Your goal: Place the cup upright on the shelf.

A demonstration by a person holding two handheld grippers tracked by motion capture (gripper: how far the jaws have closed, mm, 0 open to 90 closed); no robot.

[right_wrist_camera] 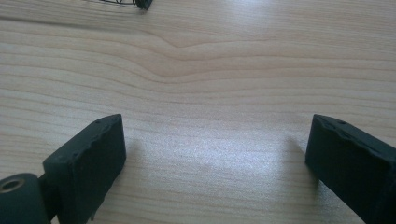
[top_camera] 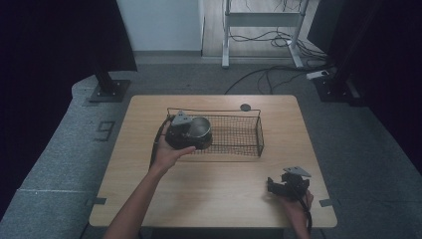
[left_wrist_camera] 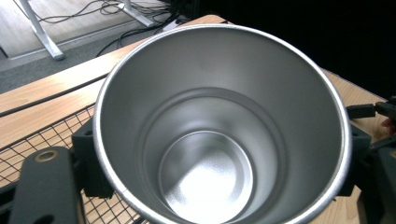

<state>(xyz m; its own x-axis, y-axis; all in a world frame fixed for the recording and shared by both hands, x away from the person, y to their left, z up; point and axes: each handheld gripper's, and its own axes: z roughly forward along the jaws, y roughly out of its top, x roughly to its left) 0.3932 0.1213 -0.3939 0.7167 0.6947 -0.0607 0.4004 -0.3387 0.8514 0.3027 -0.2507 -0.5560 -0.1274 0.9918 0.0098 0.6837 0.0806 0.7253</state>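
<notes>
Left tongs clamping steel cup over basket, right tongs spread low

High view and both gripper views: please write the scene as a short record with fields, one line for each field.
table: wooden table
basket: black wire basket, upper middle of the table
cup: steel cup, empty, open end toward the left gripper view's camera, over the left end of the basket
left gripper: left gripper, jaws closed on the sides of the cup
right gripper: right gripper, jaws wide apart, holding nothing, low over bare wood near the table's front right corner
</notes>
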